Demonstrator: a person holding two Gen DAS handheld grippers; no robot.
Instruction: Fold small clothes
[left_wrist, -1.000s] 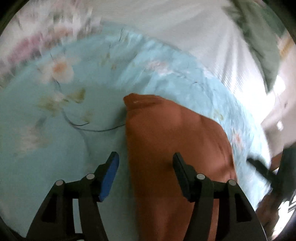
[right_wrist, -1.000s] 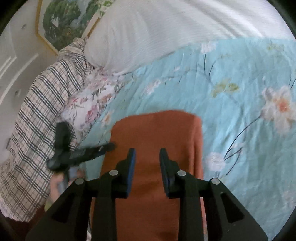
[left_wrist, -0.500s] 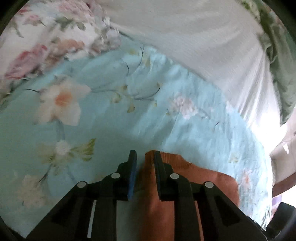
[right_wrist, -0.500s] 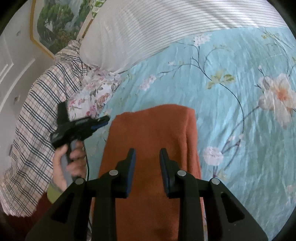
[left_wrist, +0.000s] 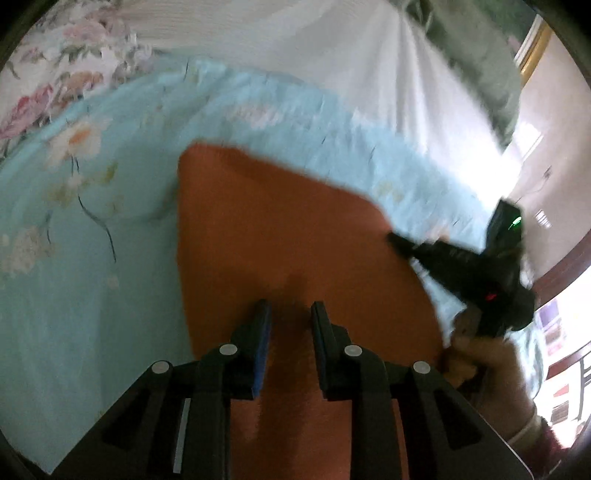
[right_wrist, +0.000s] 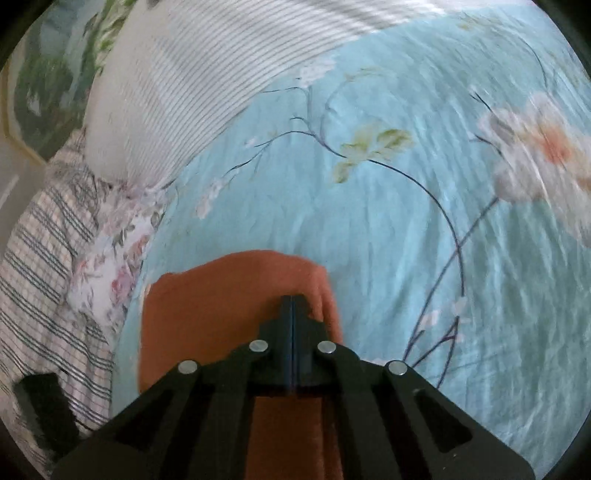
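Rust-orange folded knit garment (left_wrist: 295, 236) lies on the floral blue bedspread (left_wrist: 74, 258), long axis toward 12 o'clock. Left gripper (left_wrist: 290, 314) hovers parted above it; right gripper (right_wrist: 291, 301) is clenched at its 1 o'clock corner.

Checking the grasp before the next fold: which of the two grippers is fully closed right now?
The right gripper: its fingers meet over the orange cloth. The left gripper shows a gap.

Right gripper (right_wrist: 292, 301), jaws pressed together, over the far edge of the orange cloth (right_wrist: 221, 306), lower centre; floral blue bedspread (right_wrist: 369, 206) beneath; striped pillow (right_wrist: 192, 85) upper left; plaid fabric (right_wrist: 40, 258) at left
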